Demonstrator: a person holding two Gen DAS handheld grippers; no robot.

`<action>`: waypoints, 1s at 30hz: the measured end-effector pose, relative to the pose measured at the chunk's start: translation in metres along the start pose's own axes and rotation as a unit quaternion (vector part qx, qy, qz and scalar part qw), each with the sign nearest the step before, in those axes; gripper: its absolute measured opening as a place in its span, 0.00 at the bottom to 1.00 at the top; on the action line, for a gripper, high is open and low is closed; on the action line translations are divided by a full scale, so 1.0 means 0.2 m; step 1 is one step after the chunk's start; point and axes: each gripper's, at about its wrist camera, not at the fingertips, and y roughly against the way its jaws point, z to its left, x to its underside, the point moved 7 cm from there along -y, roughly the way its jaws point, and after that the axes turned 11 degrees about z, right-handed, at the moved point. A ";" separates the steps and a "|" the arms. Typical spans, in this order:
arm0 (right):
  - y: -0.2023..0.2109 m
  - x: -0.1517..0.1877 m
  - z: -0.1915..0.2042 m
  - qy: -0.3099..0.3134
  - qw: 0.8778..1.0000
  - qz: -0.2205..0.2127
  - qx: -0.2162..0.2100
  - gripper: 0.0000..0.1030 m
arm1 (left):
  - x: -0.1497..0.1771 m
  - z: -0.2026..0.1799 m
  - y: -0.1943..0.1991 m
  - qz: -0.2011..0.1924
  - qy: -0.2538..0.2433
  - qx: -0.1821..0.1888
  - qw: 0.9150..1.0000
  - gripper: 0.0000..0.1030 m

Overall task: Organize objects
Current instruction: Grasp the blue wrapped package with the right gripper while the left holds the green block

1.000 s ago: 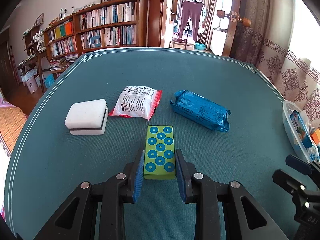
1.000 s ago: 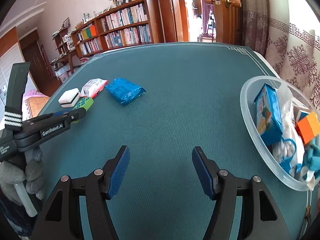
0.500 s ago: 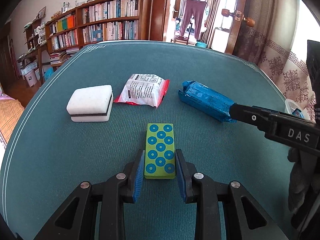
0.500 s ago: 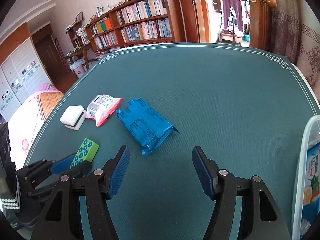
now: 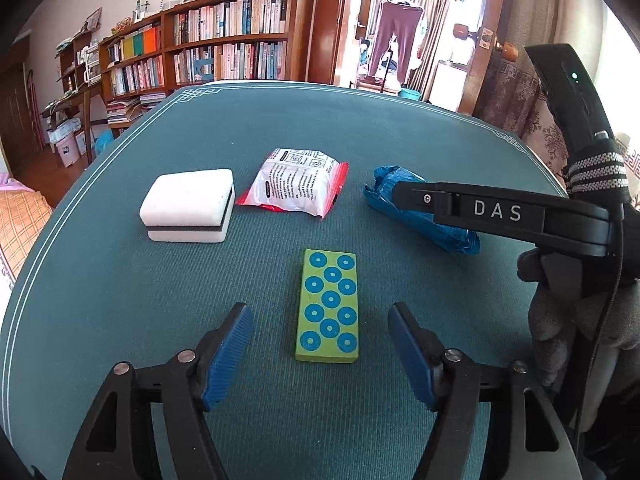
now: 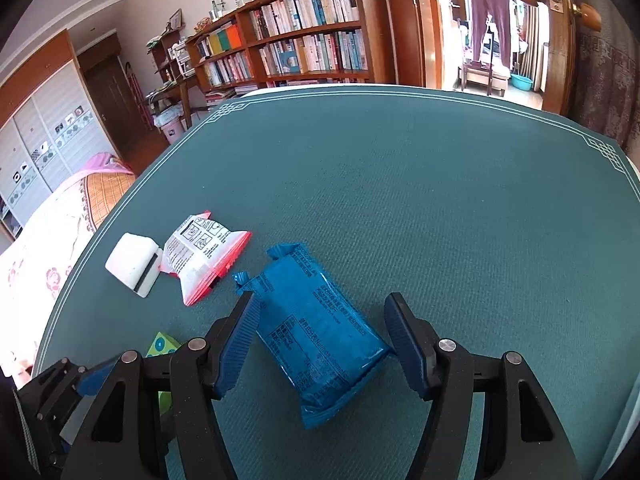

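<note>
The left gripper (image 5: 320, 344) sits nearest, its blue-padded fingers (image 5: 228, 354) spread wide and released, touching nothing. Between them, with a gap on each side, lies the flat green rectangular block with blue ringed dots (image 5: 328, 306), face up on the teal carpet-textured tabletop (image 5: 120, 292); its near end lies between the fingertips and its far end reaches beyond them. In the right wrist view only one corner of this block (image 6: 162, 344) shows, behind the left finger of the right gripper.

The right gripper (image 6: 320, 340) is also released, its fingers (image 6: 406, 346) parted on either side of the crinkled blue plastic snack packet (image 6: 316, 332). The packet lies flat and angled between them; the left pad is at the packet's edge, though whether it touches cannot be told, and the right pad stands clear of it. From the left wrist view, that gripper's black arm crosses in front of the same blue packet (image 5: 452, 234), which lies beyond the green block and to its right.

Farther than the green block and slightly left of it lies the white printed sachet with red sealed edges (image 5: 296, 188), close beside the blue packet but apart from it. Left of the sachet, farther than the green block and well to its left, rests the white rectangular sponge with a dark middle layer (image 5: 188, 206), just beside the sachet.

Beyond the tabletop's far edge, far past the green block, stands a wooden bookshelf full of books (image 5: 224, 52).
</note>
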 end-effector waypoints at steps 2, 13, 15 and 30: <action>-0.01 -0.01 0.00 0.004 1.000 0.003 -0.003 0.65 | 0.00 0.01 0.00 -0.001 0.004 0.003 1.000 0.72; 0.00 0.05 0.07 0.040 0.999 0.016 0.000 0.65 | 0.00 -0.01 0.00 -0.001 -0.007 -0.004 1.000 0.71; 0.00 0.06 0.08 0.042 0.999 0.015 0.007 0.65 | 0.01 -0.02 0.00 -0.001 -0.013 -0.006 1.000 0.68; 0.07 0.16 0.02 0.018 0.998 0.002 0.065 0.41 | 0.03 -0.07 0.01 -0.008 -0.046 -0.014 0.999 0.30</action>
